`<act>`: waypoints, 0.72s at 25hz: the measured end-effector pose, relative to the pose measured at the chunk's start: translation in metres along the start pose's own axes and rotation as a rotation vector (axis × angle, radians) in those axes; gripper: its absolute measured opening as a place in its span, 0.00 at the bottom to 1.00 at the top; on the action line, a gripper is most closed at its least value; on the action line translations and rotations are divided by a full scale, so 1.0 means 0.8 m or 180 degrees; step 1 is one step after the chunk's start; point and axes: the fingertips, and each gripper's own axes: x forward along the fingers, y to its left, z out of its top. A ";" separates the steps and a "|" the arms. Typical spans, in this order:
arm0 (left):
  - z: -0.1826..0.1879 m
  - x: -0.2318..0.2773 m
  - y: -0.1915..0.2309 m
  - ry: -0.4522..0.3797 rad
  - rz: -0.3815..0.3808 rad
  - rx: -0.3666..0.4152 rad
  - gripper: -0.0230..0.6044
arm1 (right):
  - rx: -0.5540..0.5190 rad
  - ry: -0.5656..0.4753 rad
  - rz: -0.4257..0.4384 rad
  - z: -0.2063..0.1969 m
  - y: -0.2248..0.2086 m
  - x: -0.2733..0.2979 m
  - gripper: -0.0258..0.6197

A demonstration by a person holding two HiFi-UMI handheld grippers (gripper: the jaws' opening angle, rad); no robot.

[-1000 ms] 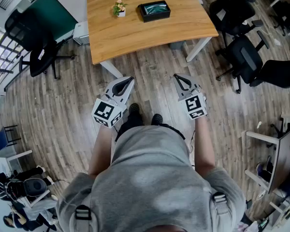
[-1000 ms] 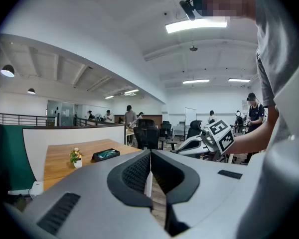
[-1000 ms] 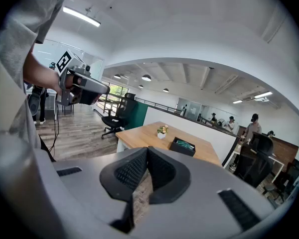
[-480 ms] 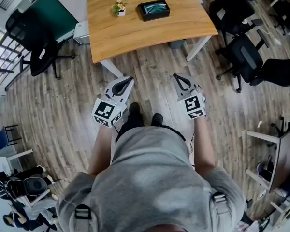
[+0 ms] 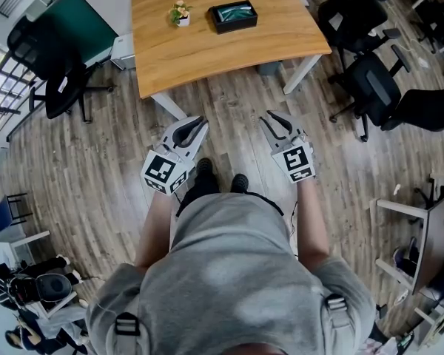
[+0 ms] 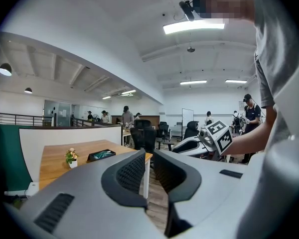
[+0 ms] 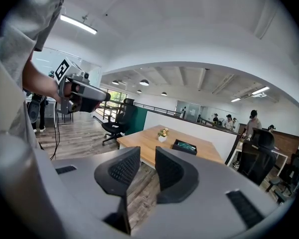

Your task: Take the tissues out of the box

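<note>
A black tissue box (image 5: 234, 16) with greenish tissue showing in its top lies on the far part of a wooden table (image 5: 207, 54), beside a small flower pot (image 5: 180, 13). The box also shows far off in the left gripper view (image 6: 101, 155) and the right gripper view (image 7: 184, 146). Both grippers hang over the wood floor, well short of the table. My left gripper (image 5: 200, 124) (image 6: 148, 156) has just been opening and shows a narrow gap, nothing in it. My right gripper (image 5: 270, 118) (image 7: 147, 156) has just been opening wider, also empty.
Black office chairs stand left (image 5: 55, 72) and right (image 5: 374, 87) of the table. White table legs (image 5: 170, 106) reach the floor ahead of me. A desk (image 5: 422, 242) with clutter sits at the right. Several people stand in the background of the gripper views.
Both grippers' jaws have parted, the right one more than the left. Neither hand has shifted, and the box and pot rest where they were.
</note>
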 end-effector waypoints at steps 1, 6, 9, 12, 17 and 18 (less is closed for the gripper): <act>0.000 0.001 0.000 0.0001 0.0002 -0.0004 0.13 | 0.0013 0.0002 0.0019 -0.001 0.000 0.000 0.21; -0.001 0.010 -0.001 0.0044 -0.0016 -0.0001 0.23 | 0.0046 0.0004 0.0044 -0.004 -0.007 0.000 0.33; -0.004 0.015 -0.003 0.0071 -0.0043 -0.0003 0.27 | 0.0058 -0.0009 0.0084 -0.004 -0.009 0.003 0.40; -0.006 0.020 -0.009 0.0088 -0.0101 0.0004 0.32 | 0.0058 -0.0031 0.0123 -0.005 -0.009 0.002 0.44; -0.007 0.023 -0.020 0.0116 -0.0118 0.0055 0.38 | 0.0066 -0.0078 0.0128 -0.004 -0.011 -0.004 0.49; -0.007 0.023 -0.020 0.0119 -0.0117 0.0061 0.38 | 0.0059 -0.0086 0.0126 -0.004 -0.012 -0.004 0.49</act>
